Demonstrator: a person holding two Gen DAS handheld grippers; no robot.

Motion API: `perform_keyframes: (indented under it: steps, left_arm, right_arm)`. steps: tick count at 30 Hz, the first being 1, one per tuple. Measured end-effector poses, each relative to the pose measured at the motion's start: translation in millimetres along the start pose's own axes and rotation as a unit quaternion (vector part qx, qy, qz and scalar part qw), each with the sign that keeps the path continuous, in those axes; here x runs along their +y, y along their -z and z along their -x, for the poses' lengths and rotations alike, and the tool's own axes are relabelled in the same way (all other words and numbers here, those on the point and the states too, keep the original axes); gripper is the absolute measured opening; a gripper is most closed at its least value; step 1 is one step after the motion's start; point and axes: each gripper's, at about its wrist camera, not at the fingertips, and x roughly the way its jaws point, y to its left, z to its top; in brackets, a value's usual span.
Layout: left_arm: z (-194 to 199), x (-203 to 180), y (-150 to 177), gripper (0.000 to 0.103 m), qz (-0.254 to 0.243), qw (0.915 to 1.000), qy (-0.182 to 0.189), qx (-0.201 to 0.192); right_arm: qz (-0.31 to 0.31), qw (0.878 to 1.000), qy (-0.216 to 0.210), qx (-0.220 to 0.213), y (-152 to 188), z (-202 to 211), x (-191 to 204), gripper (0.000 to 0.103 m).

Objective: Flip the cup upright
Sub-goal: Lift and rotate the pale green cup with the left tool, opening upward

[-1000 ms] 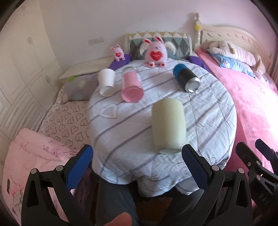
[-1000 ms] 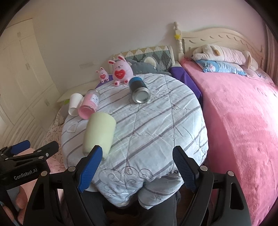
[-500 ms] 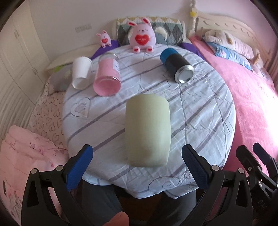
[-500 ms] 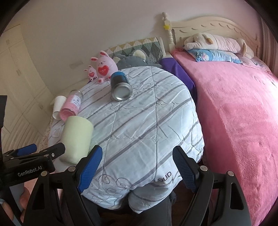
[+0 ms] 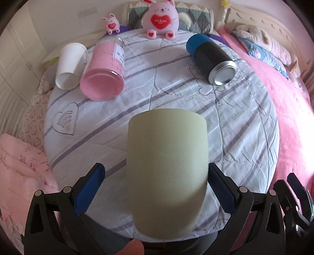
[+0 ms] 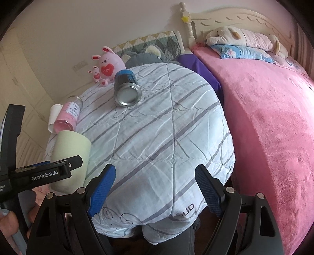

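A pale green cup [image 5: 166,166] lies on its side on the round table [image 5: 245,127] covered with a striped quilt, near the front edge. My left gripper [image 5: 157,188] is open, its blue pads on either side of the cup; the right pad looks close to or touching the cup, the left pad stands apart. In the right wrist view the green cup [image 6: 72,149] lies at the table's left edge with the left gripper's arm across it. My right gripper [image 6: 155,190] is open and empty over the table's front edge.
A white paper cup [image 5: 69,64], a pink jar [image 5: 104,72] and a black-and-blue can [image 5: 213,58] lie on their sides further back. Plush rabbits [image 5: 160,18] sit at the far edge. A pink bed [image 6: 265,117] is on the right.
My left gripper has moved forward, and the green cup now lies between its fingers. The right gripper has shifted a little to the right and stayed open.
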Motion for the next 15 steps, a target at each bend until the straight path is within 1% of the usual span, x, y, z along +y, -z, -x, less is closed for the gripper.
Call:
perform_keyframes:
  steps: [5,11,13,15]
  left_arm:
    - [-11,3,-3,0.103,0.013,0.9997,0.016,0.014]
    - [-12,10,3,0.103,0.036,0.9985,0.037,0.016]
    - [-12,10,5,0.1,0.043,0.998,0.045,0.014]
    - [-14,10,6,0.088,0.045,0.9972,0.057,0.015]
  right_arm:
    - [0.002,1.0,0.002,0.006,-4,-8,4,0.084]
    - [0.008,1.0,-0.001,0.011,-3,-12,10,0.084]
    - [0.01,1.0,-0.002,0.012,-3,-11,11,0.084]
    - [0.011,1.0,-0.003,0.012,-2,-10,11,0.084]
